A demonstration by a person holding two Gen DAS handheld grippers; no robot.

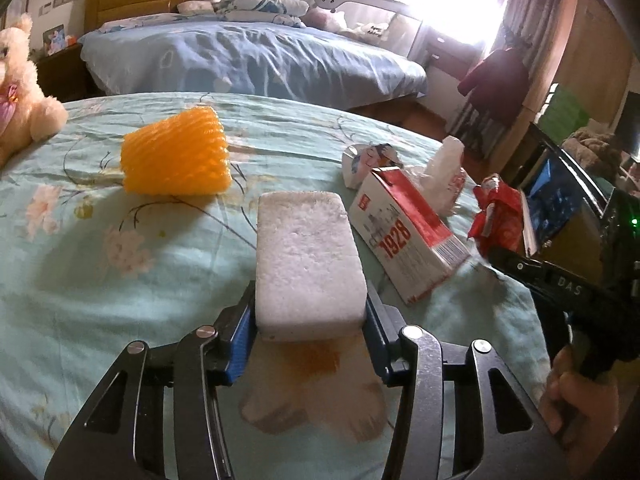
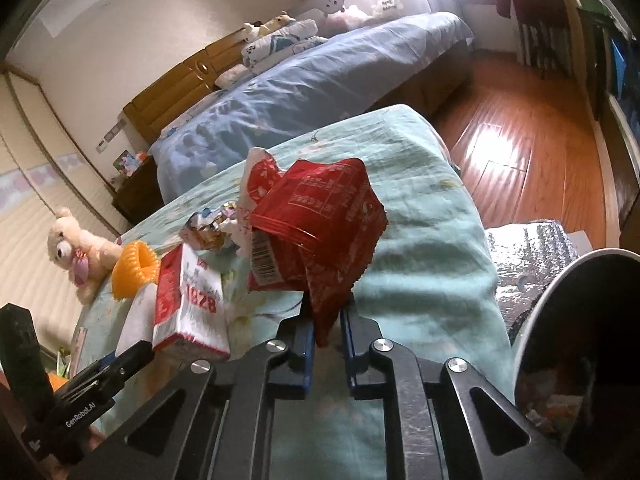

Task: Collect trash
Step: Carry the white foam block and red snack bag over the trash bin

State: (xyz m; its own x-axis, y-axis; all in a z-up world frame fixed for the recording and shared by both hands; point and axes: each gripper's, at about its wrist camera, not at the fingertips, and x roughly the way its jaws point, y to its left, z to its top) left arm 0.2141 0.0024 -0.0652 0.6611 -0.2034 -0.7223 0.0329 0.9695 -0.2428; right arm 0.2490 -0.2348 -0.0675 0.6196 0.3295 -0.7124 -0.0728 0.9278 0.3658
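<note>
L gripper [image 1: 311, 320] clamps foam block [image 1: 308, 264], underside hidden; R gripper [image 2: 326, 332] pinches red wrapper [image 2: 316, 224].

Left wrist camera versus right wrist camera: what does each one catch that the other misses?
Only the left wrist view shows the left gripper clamping the white foam block from both sides.

Only the right wrist view shows the dark trash bin at the lower right, with scraps inside, and the right gripper pinching the red wrapper's lower corner.

Both show the orange foam net, the red and white "1928" carton, the plush bear and the floral green bedspread.
</note>
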